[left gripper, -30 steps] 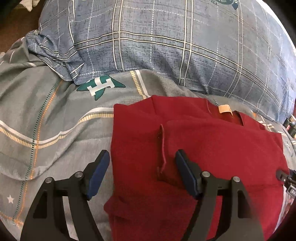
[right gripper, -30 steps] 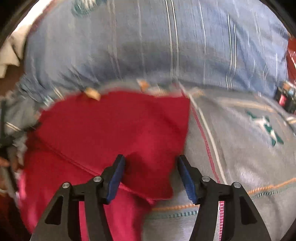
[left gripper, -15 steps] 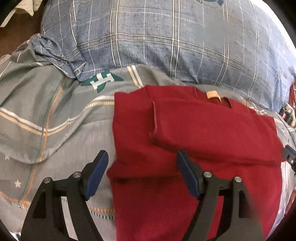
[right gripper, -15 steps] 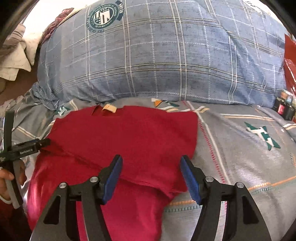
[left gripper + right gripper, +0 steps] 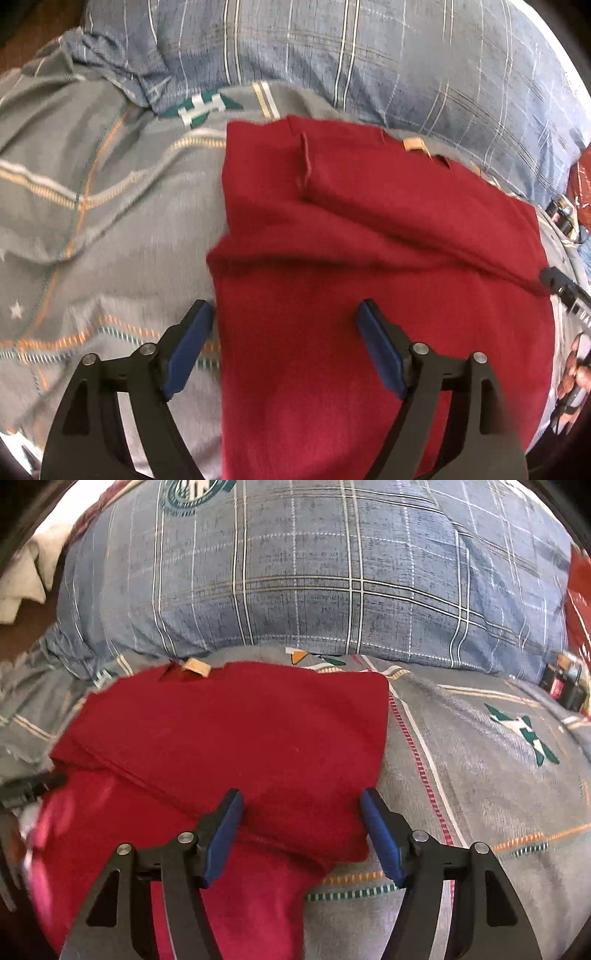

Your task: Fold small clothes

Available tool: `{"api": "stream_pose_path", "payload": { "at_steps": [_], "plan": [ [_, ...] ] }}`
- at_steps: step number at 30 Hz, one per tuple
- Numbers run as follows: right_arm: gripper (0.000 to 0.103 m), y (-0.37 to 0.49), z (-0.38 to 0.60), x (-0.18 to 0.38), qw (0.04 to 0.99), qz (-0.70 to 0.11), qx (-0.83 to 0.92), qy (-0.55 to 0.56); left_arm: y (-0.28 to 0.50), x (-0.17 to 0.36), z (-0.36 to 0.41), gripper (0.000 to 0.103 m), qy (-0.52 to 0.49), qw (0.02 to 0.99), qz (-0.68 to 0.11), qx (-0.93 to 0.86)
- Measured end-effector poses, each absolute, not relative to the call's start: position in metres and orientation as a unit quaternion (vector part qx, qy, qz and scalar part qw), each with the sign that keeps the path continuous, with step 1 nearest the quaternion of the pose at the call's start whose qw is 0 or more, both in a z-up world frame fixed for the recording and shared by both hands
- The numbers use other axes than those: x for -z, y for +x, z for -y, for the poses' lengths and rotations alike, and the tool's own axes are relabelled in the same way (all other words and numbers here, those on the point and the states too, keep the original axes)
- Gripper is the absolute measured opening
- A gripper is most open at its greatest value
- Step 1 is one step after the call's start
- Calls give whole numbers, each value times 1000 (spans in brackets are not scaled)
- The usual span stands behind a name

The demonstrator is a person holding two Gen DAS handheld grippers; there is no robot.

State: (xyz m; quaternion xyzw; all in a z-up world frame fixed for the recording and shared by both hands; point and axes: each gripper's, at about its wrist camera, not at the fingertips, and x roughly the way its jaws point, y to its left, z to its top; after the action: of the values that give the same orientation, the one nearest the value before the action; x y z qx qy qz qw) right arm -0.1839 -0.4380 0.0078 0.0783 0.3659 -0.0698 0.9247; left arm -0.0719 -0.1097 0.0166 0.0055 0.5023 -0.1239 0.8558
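the red garment point(image 5: 369, 258) is lying flat on the grey patterned bedsheet point(image 5: 92, 229), its collar end with the tan label point(image 5: 413, 143) pointing away toward the blue plaid pillow point(image 5: 369, 55), so its long axis is running from the grippers up to the pillow. a folded layer is lying across its upper half. the left gripper point(image 5: 284, 347) is hanging over the garment's left edge, one pad on the sheet side, the other over red cloth; its jaws have just been opening and are standing wide, gripping nothing. the right gripper point(image 5: 301, 834) is hovering over the folded layer's near right corner, jaws apart, the cloth lying between them unpinched.
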Motion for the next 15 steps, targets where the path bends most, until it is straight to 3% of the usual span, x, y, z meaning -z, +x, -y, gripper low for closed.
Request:
{"api": "stream_pose_path", "payload": {
  "at_steps": [4,6,9,15],
  "plan": [
    [69,-206,438,-20,920,-369,54,118,-89,-15,103,88,9,854,-505,125],
    [77,-231,434,-23,918,-365,38,150,-98,-15,98,94,3,849,-512,127],
    [79,-266,425,-16,907,-375,-7,191,-112,-14,89,102,-8,840,-525,136],
    [79,-326,404,12,881,-423,-48,206,-163,-14,68,102,-10,825,-544,154]
  ]
}}
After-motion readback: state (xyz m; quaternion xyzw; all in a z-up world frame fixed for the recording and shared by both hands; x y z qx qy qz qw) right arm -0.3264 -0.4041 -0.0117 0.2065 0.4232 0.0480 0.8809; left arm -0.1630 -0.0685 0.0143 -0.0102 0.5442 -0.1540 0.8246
